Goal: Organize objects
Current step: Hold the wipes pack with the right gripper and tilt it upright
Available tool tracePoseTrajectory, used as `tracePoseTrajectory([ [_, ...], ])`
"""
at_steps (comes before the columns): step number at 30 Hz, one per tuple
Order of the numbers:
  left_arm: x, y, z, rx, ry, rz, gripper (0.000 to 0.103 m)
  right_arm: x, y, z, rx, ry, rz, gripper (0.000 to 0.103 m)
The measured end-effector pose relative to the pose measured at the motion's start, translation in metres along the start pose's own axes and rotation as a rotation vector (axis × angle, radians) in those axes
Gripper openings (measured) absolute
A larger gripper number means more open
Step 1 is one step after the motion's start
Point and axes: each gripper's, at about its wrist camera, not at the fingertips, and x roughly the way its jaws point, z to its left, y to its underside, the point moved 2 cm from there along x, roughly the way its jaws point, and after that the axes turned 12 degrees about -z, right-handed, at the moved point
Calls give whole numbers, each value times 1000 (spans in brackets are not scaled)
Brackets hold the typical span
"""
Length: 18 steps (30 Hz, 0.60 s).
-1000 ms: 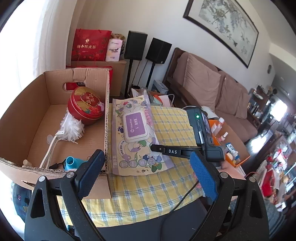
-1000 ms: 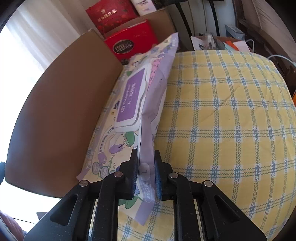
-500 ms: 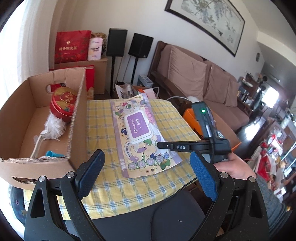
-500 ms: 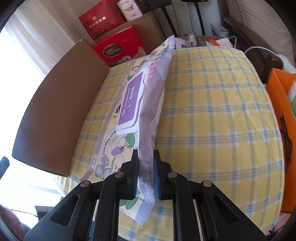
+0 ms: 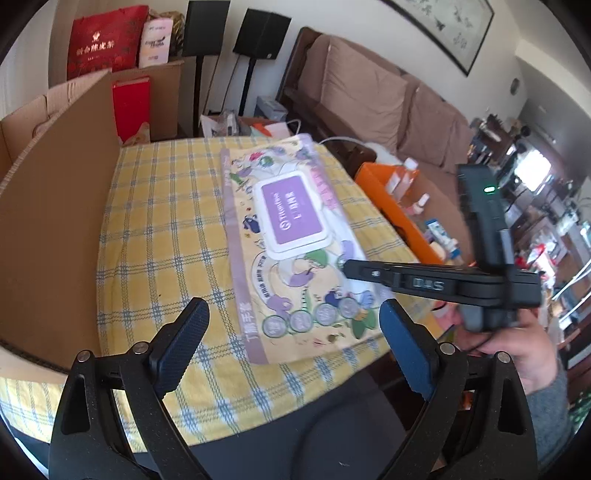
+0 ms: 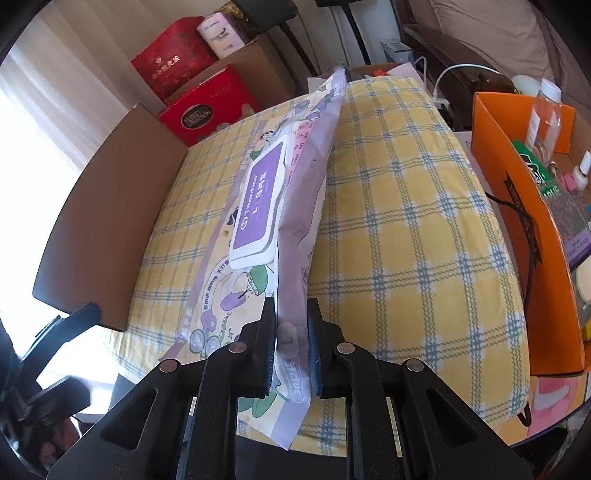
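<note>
The wipes pack [image 6: 275,221] has slid away from the cardboard box [image 5: 55,229] toward the table's right side. The right gripper [image 6: 291,341] pinches the pack's near edge; the pack lies on the yellow checked tablecloth [image 6: 406,229]. The left gripper [image 5: 291,347] hovers wide open, empty. An orange box [image 6: 517,221] sits beside the table.

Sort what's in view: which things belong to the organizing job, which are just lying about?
In play: purple-lidded wipes pack, right gripper shut on its edge, open left gripper, brown cardboard box.
Bystanders: orange box of toiletries, red gift bag, black speakers, brown sofa.
</note>
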Motion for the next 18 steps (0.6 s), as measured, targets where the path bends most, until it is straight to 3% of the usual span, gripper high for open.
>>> tracePoseTrajectory([
  [5, 27, 9, 9, -43, -5, 54, 93, -3, 3, -5, 7, -3, -4, 14],
  [11, 49, 17, 27, -153, 44, 126, 93, -2, 5, -12, 39, -26, -11, 15],
  [18, 59, 22, 36, -237, 114, 162, 91, 3, 12, -42, 262, -157, 4, 14],
])
